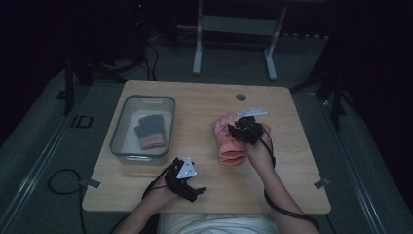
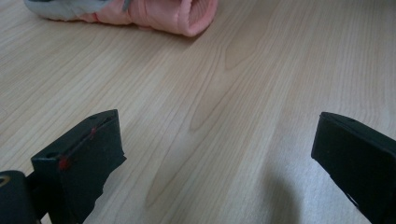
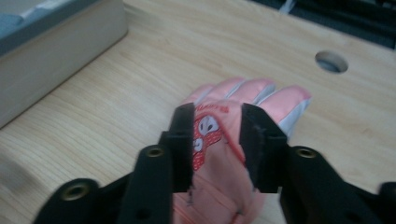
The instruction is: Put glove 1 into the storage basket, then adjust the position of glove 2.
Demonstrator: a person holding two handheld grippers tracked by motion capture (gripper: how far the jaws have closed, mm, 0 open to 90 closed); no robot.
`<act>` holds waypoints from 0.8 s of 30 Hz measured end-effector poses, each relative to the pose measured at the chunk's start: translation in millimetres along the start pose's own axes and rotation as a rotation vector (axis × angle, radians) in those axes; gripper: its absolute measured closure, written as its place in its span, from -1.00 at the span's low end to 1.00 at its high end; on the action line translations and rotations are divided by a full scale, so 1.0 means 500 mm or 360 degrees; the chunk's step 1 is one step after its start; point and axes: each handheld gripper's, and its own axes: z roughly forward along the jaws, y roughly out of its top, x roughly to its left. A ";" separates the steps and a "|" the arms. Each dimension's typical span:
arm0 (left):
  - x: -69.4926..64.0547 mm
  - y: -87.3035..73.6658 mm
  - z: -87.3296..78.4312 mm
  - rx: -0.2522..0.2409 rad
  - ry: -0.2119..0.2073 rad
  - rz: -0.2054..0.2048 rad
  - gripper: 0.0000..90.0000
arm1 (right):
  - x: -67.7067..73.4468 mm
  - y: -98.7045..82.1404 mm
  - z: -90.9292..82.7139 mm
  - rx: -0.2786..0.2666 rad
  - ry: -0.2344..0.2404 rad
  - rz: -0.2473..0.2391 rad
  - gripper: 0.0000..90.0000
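Observation:
A pink padded glove (image 1: 229, 146) lies flat on the wooden table (image 1: 195, 117), right of centre, its fingers pointing away from me. My right gripper (image 1: 243, 129) hovers over its finger end. In the right gripper view the jaws (image 3: 217, 109) stand a little apart above the glove (image 3: 233, 91), whose red cartoon patch shows in the gap; the pads do not press on it. My left gripper (image 1: 191, 176) rests low near the table's front edge, its jaws (image 2: 217, 135) wide open over bare wood, with the glove's cuff (image 2: 173, 14) farther off.
A grey tray (image 1: 119, 129) stands at the left of the table and holds a grey glove with a pink cuff (image 1: 150, 129); its wall (image 3: 56, 37) appears in the right gripper view. A round cable hole (image 1: 241, 96) sits near the far edge.

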 end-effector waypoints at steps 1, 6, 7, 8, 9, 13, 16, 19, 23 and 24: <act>0.001 0.001 -0.001 -0.0008 0.0003 -0.0003 -0.96 | -0.004 0.001 -0.005 -0.0011 0.0006 -0.0014 0.38; 0.008 0.009 -0.003 -0.0075 -0.0039 -0.0101 -0.96 | -0.032 0.003 -0.028 -0.0061 0.0041 -0.0026 0.35; 0.010 0.010 -0.003 -0.0087 -0.0044 -0.0114 -0.96 | -0.038 0.002 -0.032 -0.0070 0.0050 -0.0035 0.35; 0.011 0.012 -0.004 -0.0096 -0.0045 -0.0119 -0.96 | -0.044 0.001 -0.035 -0.0077 0.0055 -0.0048 0.35; 0.012 0.014 -0.004 -0.0095 -0.0046 -0.0118 -0.96 | -0.050 -0.001 -0.039 -0.0080 0.0059 -0.0050 0.36; 0.014 0.019 -0.003 -0.0098 -0.0031 -0.0111 -0.96 | -0.071 -0.009 -0.050 -0.0096 0.0069 -0.0064 0.36; 0.020 0.029 -0.007 -0.0133 -0.0023 -0.0160 -0.96 | -0.082 -0.017 -0.053 -0.0092 0.0077 -0.0049 0.36; 0.028 0.047 -0.015 -0.0180 0.0018 -0.0185 -0.96 | -0.087 -0.022 -0.054 -0.0087 0.0077 -0.0050 0.36; 0.044 0.081 -0.027 -0.0228 -0.0060 -0.0312 -0.90 | -0.096 -0.028 -0.059 -0.0117 0.0096 -0.0049 0.37; 0.048 0.091 -0.029 -0.0234 -0.0089 -0.0327 -0.90 | -0.098 -0.028 -0.060 -0.0119 0.0095 -0.0048 0.38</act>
